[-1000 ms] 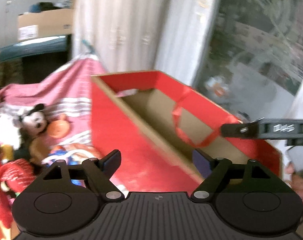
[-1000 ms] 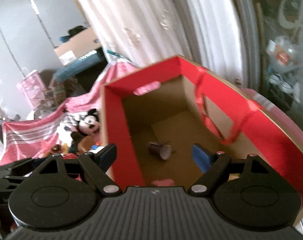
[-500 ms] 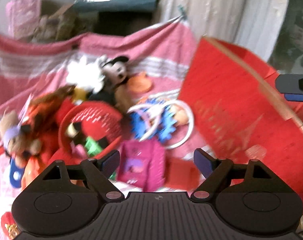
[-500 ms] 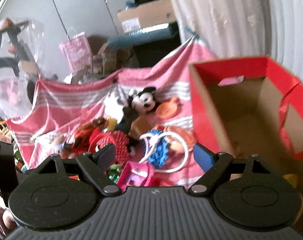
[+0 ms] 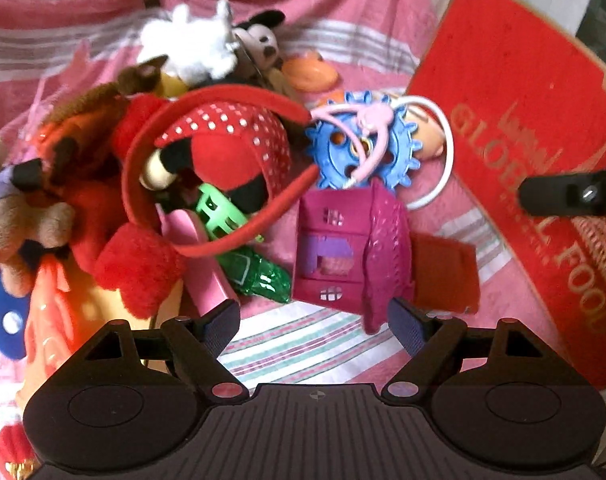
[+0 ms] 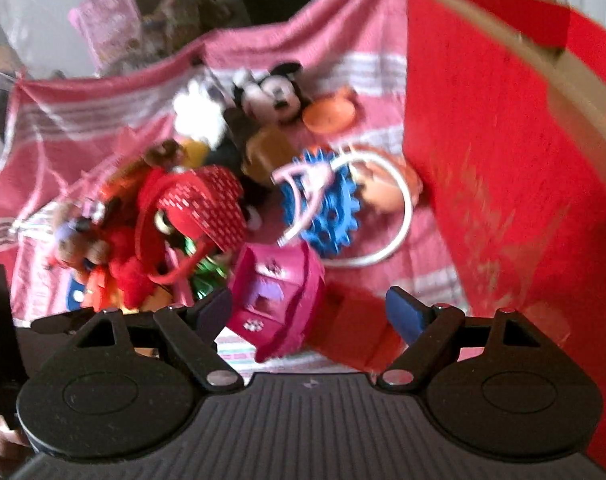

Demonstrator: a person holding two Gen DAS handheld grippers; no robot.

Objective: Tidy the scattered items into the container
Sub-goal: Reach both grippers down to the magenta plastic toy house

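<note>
Below the left gripper point(image 5: 314, 320), whose jaws stand spread with nothing between them, a magenta toy house point(image 5: 343, 256) lies on the striped cloth point(image 5: 303, 344) beside a blue gear point(image 5: 363, 148), with the red box point(image 5: 535, 128) at right. From the right wrist, the right gripper point(image 6: 309, 312) is likewise spread and empty above the same house point(image 6: 275, 300), the box point(image 6: 503, 160) standing just right of the toy heap.

Bare striped cloth point(image 5: 303, 344) lies free before the toy heap point(image 5: 207, 184) (red box point(image 5: 543, 128) walls the right).
</note>
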